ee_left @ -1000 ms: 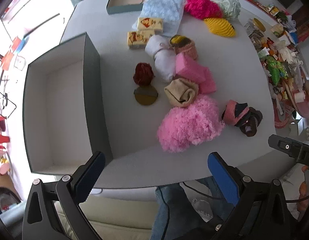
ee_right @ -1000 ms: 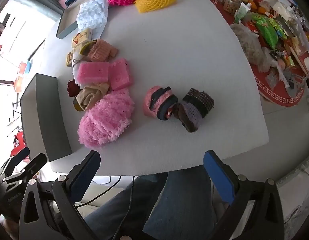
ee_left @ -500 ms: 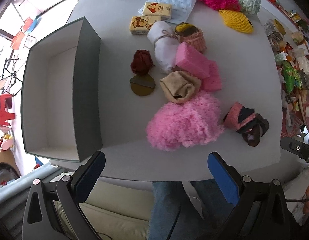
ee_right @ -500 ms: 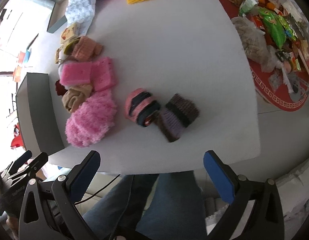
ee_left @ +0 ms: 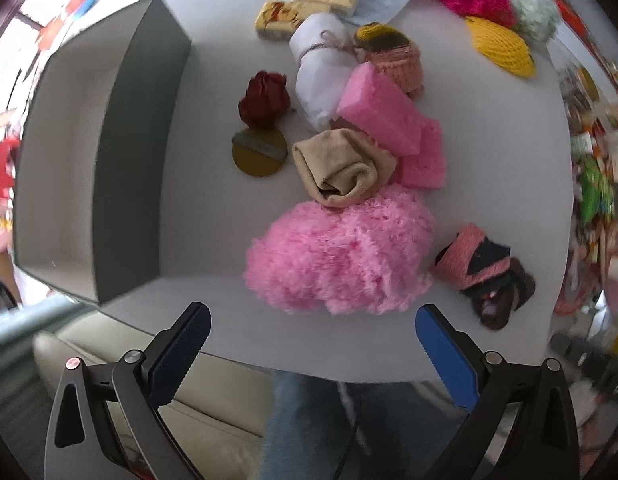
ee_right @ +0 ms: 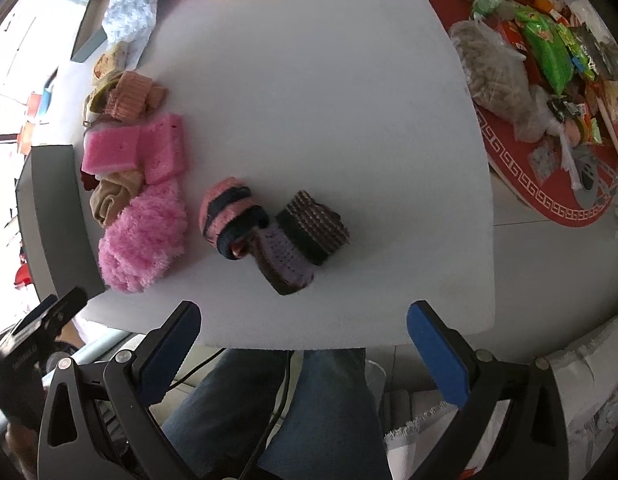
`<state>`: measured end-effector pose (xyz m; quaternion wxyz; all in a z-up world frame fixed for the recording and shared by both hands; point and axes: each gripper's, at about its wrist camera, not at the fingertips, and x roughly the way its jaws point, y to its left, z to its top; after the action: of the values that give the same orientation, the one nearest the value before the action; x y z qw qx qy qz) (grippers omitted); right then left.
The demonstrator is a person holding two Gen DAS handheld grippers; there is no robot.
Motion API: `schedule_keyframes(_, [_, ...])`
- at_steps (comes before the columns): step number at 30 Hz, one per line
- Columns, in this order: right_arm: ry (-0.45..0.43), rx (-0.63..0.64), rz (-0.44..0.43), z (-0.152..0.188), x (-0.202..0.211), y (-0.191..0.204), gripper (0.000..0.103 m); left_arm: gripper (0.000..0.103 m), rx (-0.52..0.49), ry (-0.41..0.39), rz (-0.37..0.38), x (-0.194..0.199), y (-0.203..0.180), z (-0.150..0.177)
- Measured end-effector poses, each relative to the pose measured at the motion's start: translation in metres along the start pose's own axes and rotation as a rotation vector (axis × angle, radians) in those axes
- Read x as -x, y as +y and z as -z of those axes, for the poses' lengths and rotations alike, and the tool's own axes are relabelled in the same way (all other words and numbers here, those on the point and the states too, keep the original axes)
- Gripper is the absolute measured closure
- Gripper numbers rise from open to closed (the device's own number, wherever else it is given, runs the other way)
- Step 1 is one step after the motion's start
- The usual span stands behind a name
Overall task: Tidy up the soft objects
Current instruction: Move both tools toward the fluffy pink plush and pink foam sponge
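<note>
- The left gripper hangs over the near table edge with its jaws spread wide and empty, lined up on the fluffy pink chenille bundle, which lies on the grey table nearest the person.
- The right gripper is likewise spread and holds nothing; ahead of it sit the pink-and-navy striped rolled sock and the brown-and-purple knitted sock roll, touching each other.
- The open grey cardboard box stands at the left, apparently empty, so nothing seems sorted yet.
- Risk: the rolled tan sock rests against the fluffy bundle's far side, so a wide grab could snag both or drag the pink sponge blocks along.
- Risk: the bundle is loose and squashy; a shallow pinch may catch only fibres and let it slip.
- The left view is blurred, so exact contact there is hard to judge.
- Compared with a second ago, both cameras sit closer to the table and the objects loom larger; the box and pile have not shifted.
</note>
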<state>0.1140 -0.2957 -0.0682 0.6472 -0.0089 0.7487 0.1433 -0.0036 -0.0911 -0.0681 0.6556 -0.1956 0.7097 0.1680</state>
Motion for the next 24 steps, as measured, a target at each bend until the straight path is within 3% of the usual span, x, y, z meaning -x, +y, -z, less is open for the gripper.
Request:
schedule_keyframes(4, [0.019, -0.005, 0.003, 0.002, -0.007, -0.007, 0.0, 0.0, 0.042, -0.003, 0.008, -0.004, -0.004, 0.001])
schedule_keyframes(12, [0.033, 0.002, 0.011, -0.002, -0.015, -0.01, 0.0, 0.0, 0.007, -0.042, -0.062, -0.017, -0.014, -0.006])
schedule_keyframes(20, [0.067, 0.047, 0.028, -0.001, -0.028, -0.003, 0.0, 0.0, 0.247, -0.064, -0.021, -0.048, -0.016, -0.032])
schedule_keyframes(22, [0.072, 0.064, 0.044, 0.0, -0.031, 0.0, 0.0, 0.0, 0.252, -0.044, -0.028, -0.059, -0.019, -0.036])
schedule_keyframes(24, [0.075, 0.083, 0.063, 0.001, -0.032, 0.003, 0.0, 0.0, 0.209, -0.032, -0.095, -0.071, -0.021, -0.032])
